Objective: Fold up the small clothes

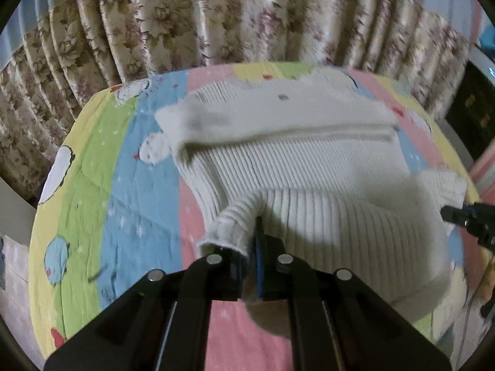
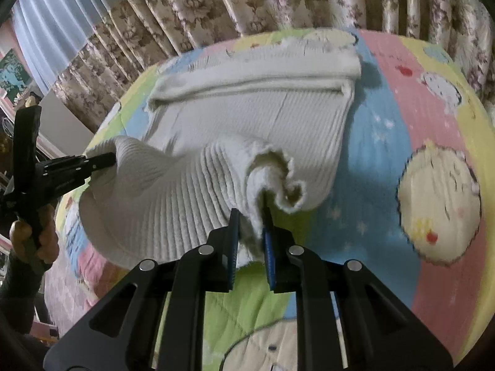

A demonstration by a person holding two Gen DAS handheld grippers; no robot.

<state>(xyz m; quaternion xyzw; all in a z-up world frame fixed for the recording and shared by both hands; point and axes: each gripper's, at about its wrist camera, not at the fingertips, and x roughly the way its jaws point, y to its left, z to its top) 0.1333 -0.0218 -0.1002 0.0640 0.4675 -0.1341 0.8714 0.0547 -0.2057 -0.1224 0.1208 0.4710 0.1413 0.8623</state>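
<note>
ribbed white sweater (image 1: 309,170), small unreadable grey tag (image 1: 282,96)

Dim indoor light, colours washed out. Heavy fisheye warp, black vignette in the corners. Motion blur smears curtains (image 1: 191,21) and bed quilt (image 1: 92,160); sweater (image 2: 253,114) casts soft shadows.

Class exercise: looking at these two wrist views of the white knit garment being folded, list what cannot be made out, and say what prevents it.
- Garment type: the white knit garment is folded over itself, both views.
- Left gripper fingers: knit covers the tips, left wrist view.
- Bedspread beneath the garment: hidden in both views.
- Person: only a hand shows, cut off by the right wrist view's edge.
</note>
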